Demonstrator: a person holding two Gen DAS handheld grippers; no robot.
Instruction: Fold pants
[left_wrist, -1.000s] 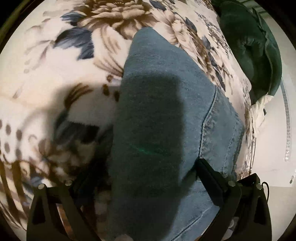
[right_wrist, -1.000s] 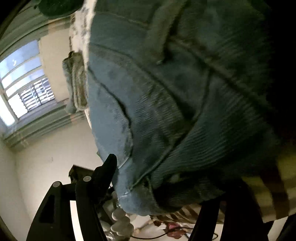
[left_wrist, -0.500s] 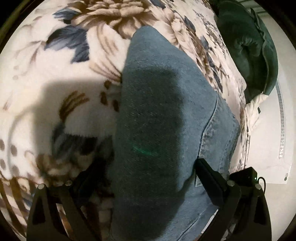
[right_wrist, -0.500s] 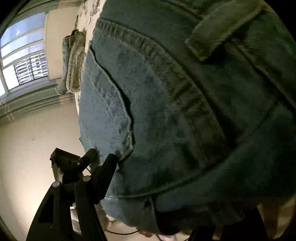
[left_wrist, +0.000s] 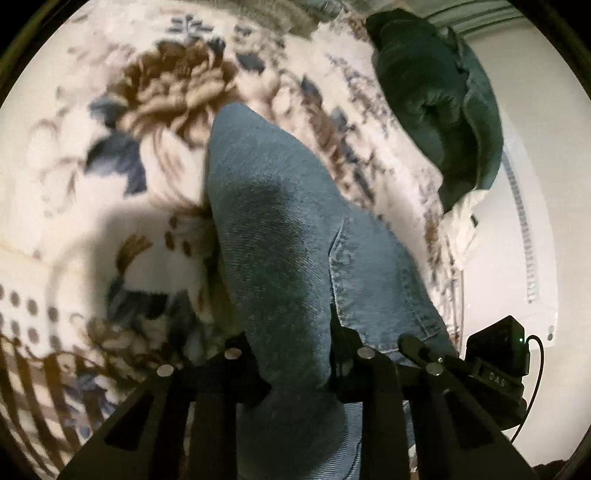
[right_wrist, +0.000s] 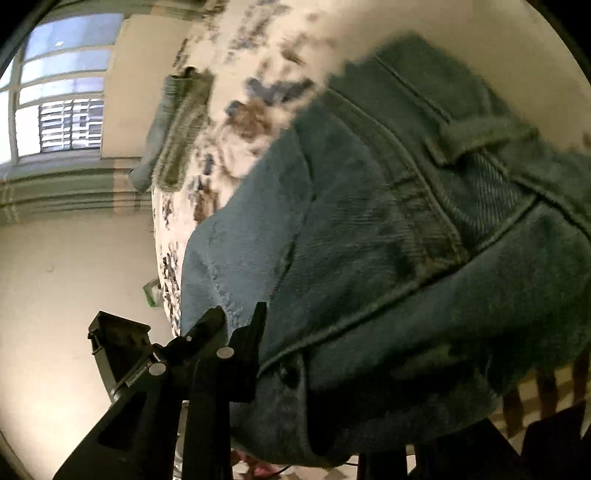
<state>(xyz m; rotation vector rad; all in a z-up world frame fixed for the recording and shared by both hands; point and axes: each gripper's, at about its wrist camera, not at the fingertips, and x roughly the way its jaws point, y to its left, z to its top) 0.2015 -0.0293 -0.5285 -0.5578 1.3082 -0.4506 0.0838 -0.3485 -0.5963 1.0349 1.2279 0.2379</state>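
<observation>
Your left gripper (left_wrist: 293, 360) is clamped on a bunched fold of the blue jeans (left_wrist: 295, 236), which run away from its fingers across the floral blanket (left_wrist: 110, 184). Your right gripper (right_wrist: 332, 369) sits at the jeans' waistband (right_wrist: 406, 206); only its left finger (right_wrist: 251, 332) shows, pressed against denim, so you cannot tell its grip. A dark green cushion (left_wrist: 436, 96) lies at the blanket's far edge, beside the pale wall (left_wrist: 546, 184). A folded garment (right_wrist: 177, 129) rests near the window (right_wrist: 59, 92), with bare blanket between it and the jeans.

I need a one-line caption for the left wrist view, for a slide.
Left gripper shut on a fold of blue jeans above a floral blanket.
</observation>
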